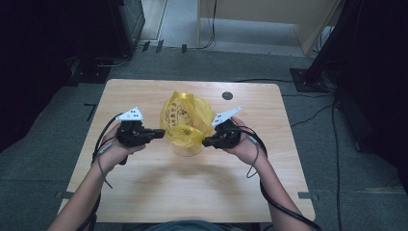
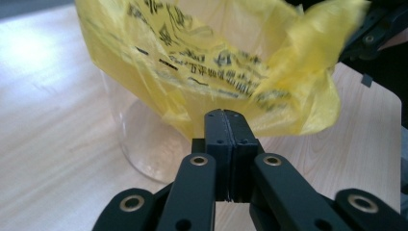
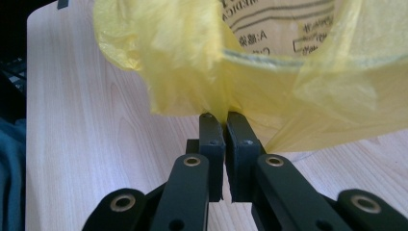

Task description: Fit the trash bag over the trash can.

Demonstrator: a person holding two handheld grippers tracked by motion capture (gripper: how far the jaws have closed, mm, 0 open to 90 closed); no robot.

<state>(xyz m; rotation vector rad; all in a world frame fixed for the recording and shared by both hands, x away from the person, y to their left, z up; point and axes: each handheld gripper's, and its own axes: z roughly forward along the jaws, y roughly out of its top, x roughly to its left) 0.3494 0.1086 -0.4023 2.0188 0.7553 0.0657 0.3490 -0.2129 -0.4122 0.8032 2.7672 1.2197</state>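
Observation:
A yellow plastic bag (image 1: pixel 185 120) with black print lines a clear round container (image 1: pixel 186 148) in the middle of the wooden table (image 1: pixel 144 178). My left gripper (image 1: pixel 162 132) is at the bag's left side, jaws shut on the bag's edge (image 2: pixel 202 120). My right gripper (image 1: pixel 206 142) is at the bag's right side, shut on a fold of the bag (image 3: pixel 211 96). The container's clear wall (image 2: pixel 139 149) shows under the bag in the left gripper view. The bag's rim is draped outward over the container's lip.
A small dark round disc (image 1: pixel 227 95) lies on the table near its far edge. Black stands and cables (image 1: pixel 312 72) sit on the grey floor around the table. A wooden panel (image 1: pixel 269 14) stands at the back.

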